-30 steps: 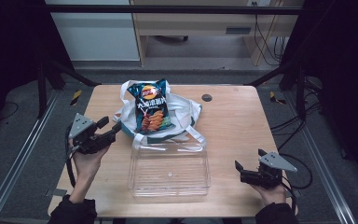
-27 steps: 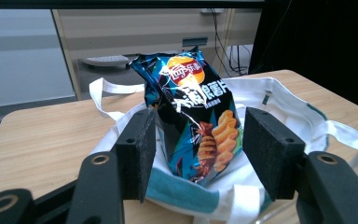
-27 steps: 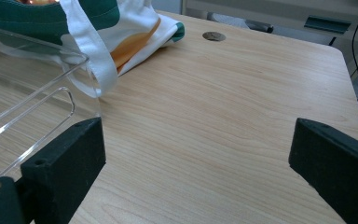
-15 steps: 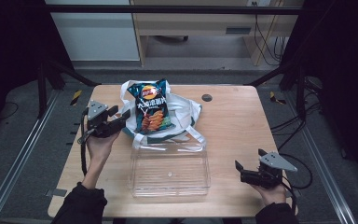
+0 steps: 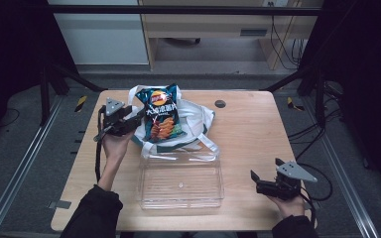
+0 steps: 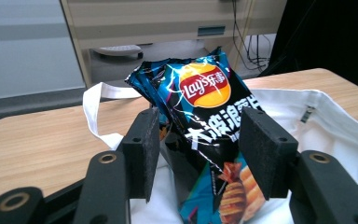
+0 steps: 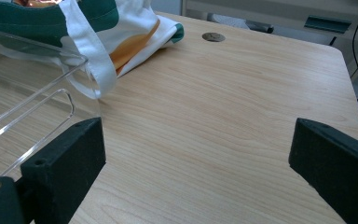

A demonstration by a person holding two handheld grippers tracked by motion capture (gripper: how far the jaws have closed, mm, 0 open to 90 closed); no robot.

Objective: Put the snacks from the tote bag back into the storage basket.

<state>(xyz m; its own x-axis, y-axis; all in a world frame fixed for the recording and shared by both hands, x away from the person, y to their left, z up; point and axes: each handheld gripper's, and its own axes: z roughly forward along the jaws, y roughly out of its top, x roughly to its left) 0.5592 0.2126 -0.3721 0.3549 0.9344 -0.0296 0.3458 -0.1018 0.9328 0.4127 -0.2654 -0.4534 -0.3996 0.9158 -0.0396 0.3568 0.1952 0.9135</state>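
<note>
A dark blue Lay's chips bag (image 5: 159,113) stands tilted in a white tote bag (image 5: 198,119) at the back middle of the table. My left gripper (image 5: 139,119) is at the bag's left side. In the left gripper view the chips bag (image 6: 205,88) runs between the two pads (image 6: 142,149), which stand apart on either side of it; the left gripper (image 6: 200,154) is open. My right gripper (image 5: 254,181) rests near the front right of the table. The right gripper (image 7: 196,158) is wide open over bare wood with nothing between its jaws.
A clear plastic bin (image 5: 181,181) sits at the front middle, its rim touching the tote's white strap (image 7: 93,60). A dark round grommet (image 5: 220,103) is set in the table (image 5: 258,129) near the back edge. Bare wood lies to the right.
My left gripper has moved forward and right from the table's left side up to the chips bag, and the bag now lies between its jaws. The right gripper has stayed put.
</note>
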